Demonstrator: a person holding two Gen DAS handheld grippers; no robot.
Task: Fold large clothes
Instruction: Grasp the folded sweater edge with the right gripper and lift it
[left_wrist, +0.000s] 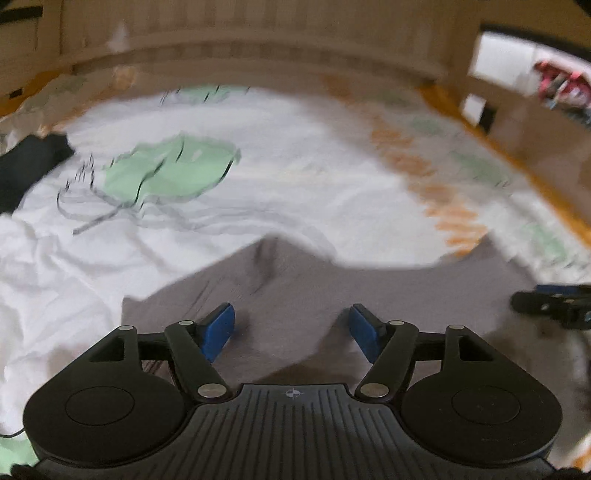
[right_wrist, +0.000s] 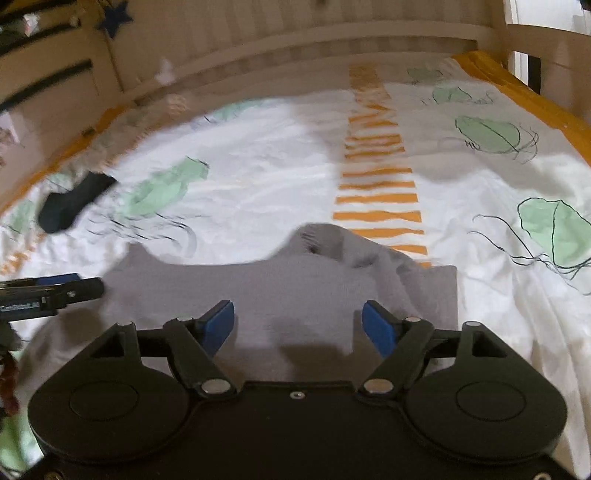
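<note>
Grey garment (right_wrist: 280, 291) beneath right tool (right_wrist: 297, 325)

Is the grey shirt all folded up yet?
Not quite. The grey shirt lies partly folded on the bedsheet, one side turned in. Both the left hand-held gripper and right hand-held gripper are open, holding nothing. More folds and the black sock remain.

The garment (right_wrist: 280, 291) is plain grey. The bed cover (right_wrist: 258, 177) is white with pale green blobs outlined in black scribble, an orange striped band and an orange edge. A dark, probably black, piece of cloth (right_wrist: 72, 205) lies blurred. The fingers (right_wrist: 218, 325) are blue.
</note>
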